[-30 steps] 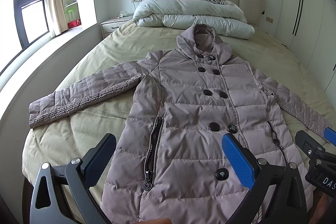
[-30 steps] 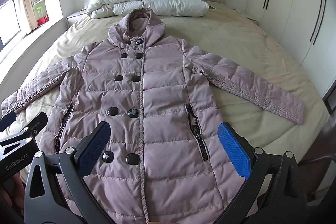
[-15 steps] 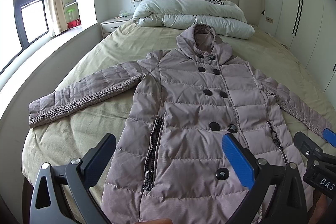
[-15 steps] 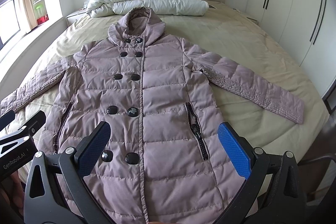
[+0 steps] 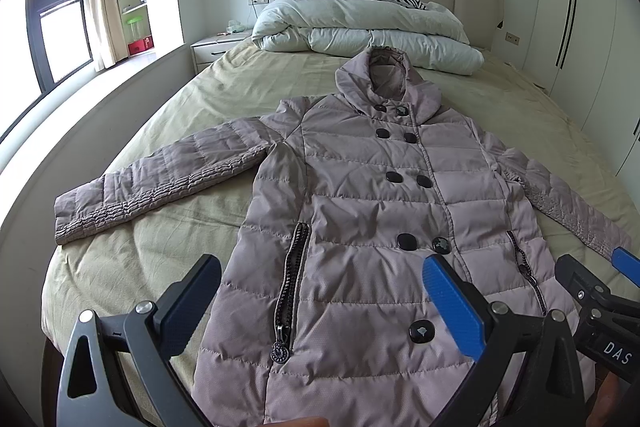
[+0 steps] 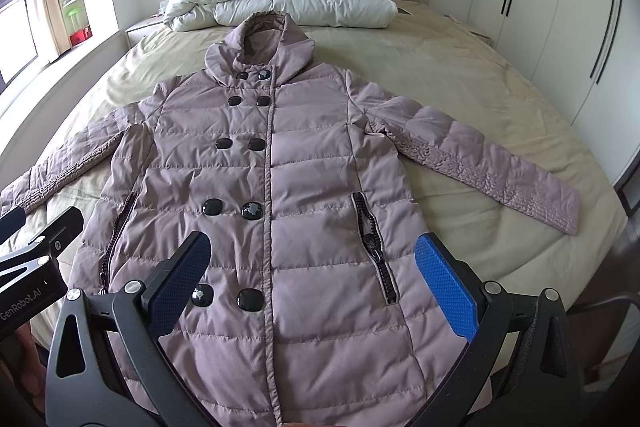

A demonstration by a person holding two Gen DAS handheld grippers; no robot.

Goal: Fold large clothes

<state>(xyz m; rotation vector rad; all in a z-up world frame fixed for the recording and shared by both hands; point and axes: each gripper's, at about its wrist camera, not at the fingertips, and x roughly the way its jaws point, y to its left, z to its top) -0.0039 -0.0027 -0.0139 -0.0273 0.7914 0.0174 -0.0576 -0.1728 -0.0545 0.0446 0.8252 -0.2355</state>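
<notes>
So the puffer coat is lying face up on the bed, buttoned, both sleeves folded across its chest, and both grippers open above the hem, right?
Not quite: the sleeves are not folded in. The right wrist view shows the puffer coat with both sleeves spread out to its sides on the bed. The rest holds: it lies face up, buttoned, with the left gripper and right gripper open above the hem.

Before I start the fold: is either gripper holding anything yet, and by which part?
Nothing is held. The left gripper and right gripper are both open above the hem end of the mauve quilted hooded coat.
</notes>
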